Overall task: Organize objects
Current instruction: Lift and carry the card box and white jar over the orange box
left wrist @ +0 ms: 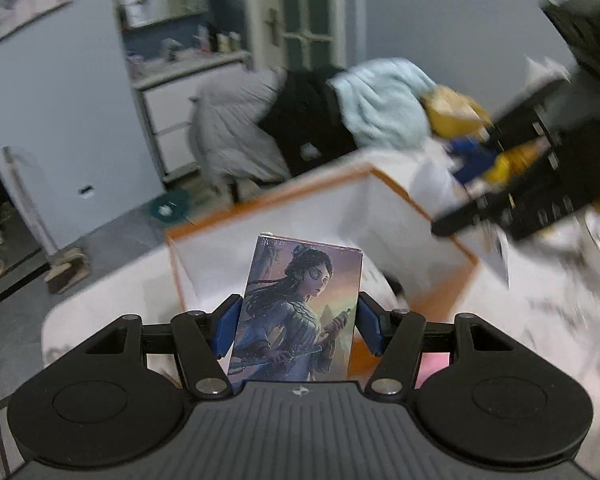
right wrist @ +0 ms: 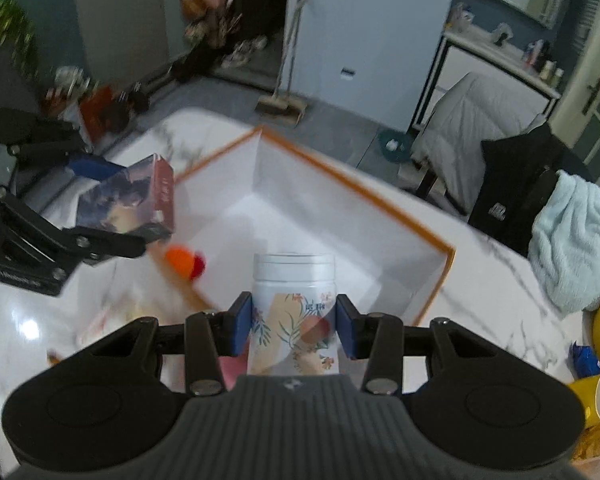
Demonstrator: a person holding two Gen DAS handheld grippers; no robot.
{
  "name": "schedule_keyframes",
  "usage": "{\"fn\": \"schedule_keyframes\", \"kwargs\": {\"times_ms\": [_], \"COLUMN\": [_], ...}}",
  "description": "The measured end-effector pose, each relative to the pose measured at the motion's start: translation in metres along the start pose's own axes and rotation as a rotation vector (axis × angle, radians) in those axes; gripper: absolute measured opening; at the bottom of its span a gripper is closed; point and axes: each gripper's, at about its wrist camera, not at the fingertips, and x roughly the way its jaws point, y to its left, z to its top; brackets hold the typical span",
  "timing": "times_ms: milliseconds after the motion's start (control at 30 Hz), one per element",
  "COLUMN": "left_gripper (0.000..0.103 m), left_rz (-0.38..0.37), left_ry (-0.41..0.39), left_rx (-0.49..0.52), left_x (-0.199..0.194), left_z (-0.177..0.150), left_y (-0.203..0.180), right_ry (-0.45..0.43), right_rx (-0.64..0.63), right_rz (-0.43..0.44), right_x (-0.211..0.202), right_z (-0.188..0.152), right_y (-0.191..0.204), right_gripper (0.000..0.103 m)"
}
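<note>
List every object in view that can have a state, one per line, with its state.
left gripper: shut on the illustrated box, held upright.
right gripper: shut on the floral bottle, white cap on.
orange-rimmed bin: open-topped; inside looks bare where visible.
orange and red ball: on the table beside the bin, untouched.
yellow mug: lying on its side.

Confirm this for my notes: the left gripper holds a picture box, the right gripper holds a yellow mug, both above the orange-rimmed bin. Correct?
Not quite. The right gripper holds a white flowered bottle, as the right wrist view shows; the yellow mug sits on the table. The left gripper does hold the picture box, near the bin.
</note>
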Motion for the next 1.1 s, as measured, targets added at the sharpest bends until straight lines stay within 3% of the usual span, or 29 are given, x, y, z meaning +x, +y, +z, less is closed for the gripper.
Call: {"fn": "schedule_keyframes", "kwargs": {"times_ms": [133,267,400,567,733,867,1100], "left_gripper": [0.07,0.07,0.07,0.07,0.07,0.071,0.07], "left_rz": [0.079,0.101,0.105,0.136,0.137,0.152,0.187], "left_ry": [-0.047,-0.052,-0.018,0.046,0.067,0.096,0.16], "left_rx": [-0.075,-0.109,-0.136,-0.133,-0.169,-0.202,-0.201], "left_x": [0.005,0.02,0.04,0.06,0.075,0.086,0.102], "left_z": [0.018,0.02,0.012,-0.001,-0.005,-0.013,-0.026], "left_y": [0.013,0.016,0.013,0.006,0.009,0.014,0.017], "right_ry": [-0.076,-0.139,-0.19,-0.194,-0.162,-0.135,-0.094], "right_rx": [0.095,0.222,0.395,0.619,0.672,0.745,0.753], "right_rz": [-0.009,0.004,0.036,0.08,0.085,0.145,0.174], "right_x": [0.0,0.009,0.028,0.063,0.096,0.12,0.143], "right_z": [0.02,0.029,0.025,0.007,-0.008,-0.019,-0.015], "right_y": [-0.009,-0.02,-0.034,-0.045,-0.037,-0.031,-0.018], "right_gripper": [0.046,0.046,0.046,0.046,0.046,0.046,0.046]}}
